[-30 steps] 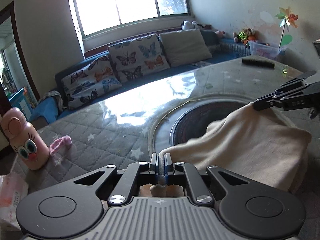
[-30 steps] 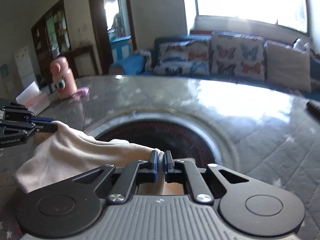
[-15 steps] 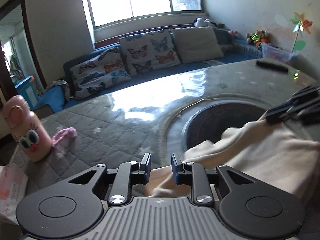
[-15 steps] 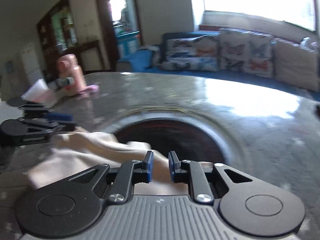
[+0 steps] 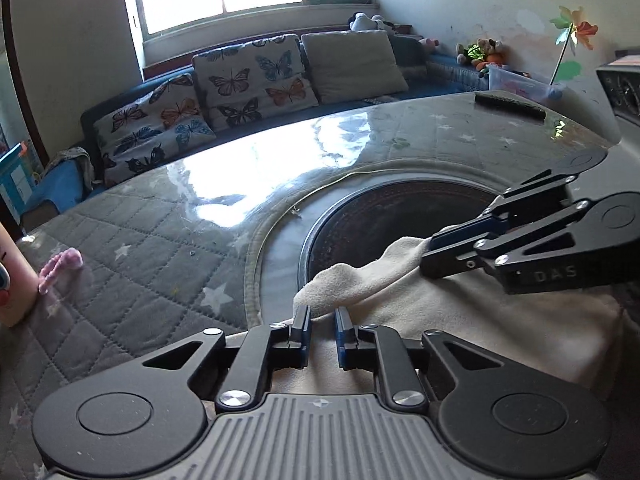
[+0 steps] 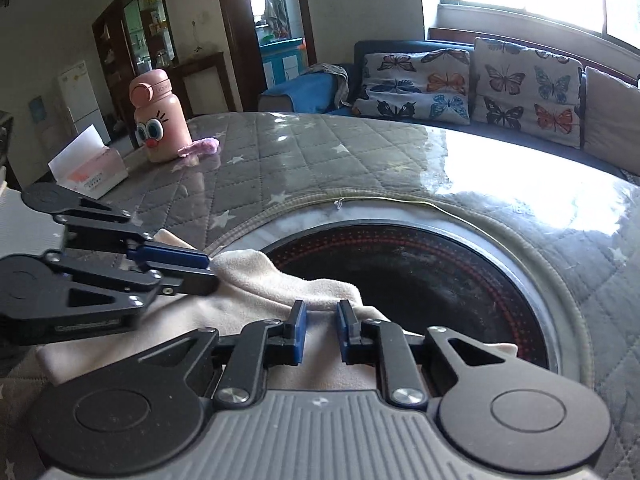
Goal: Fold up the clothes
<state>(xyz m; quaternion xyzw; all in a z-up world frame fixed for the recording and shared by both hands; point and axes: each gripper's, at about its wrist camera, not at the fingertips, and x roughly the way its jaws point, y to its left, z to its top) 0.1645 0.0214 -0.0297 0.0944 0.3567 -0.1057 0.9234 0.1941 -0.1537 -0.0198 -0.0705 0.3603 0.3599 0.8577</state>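
Observation:
A cream garment [image 5: 480, 320] lies folded on the grey quilted table cover [image 5: 160, 264], its far edge over the rim of a dark round inset [image 5: 400, 216]. My left gripper [image 5: 322, 316] is low at the garment's left end. A gap shows between its blue pads, the jaws are closing, and the fabric edge lies at the tips without being pinched. From the right wrist view it is the left gripper [image 6: 212, 270] beside the garment [image 6: 248, 292]. My right gripper [image 6: 322, 316] stands open over the fabric, seen from the side as the right gripper [image 5: 430, 250].
A pink bottle with cartoon eyes [image 6: 160, 120], a tissue box [image 6: 92, 168] and a pink hair tie [image 6: 200, 146] sit at the table's far left. A black remote [image 5: 510, 105] lies at the far right edge. Behind the table stands a sofa with butterfly cushions [image 5: 248, 80].
Both grippers were shut on the garment's edge a second ago; both now have their pads apart. The raised edge has come down onto the pile. Both hands have shifted across the table.

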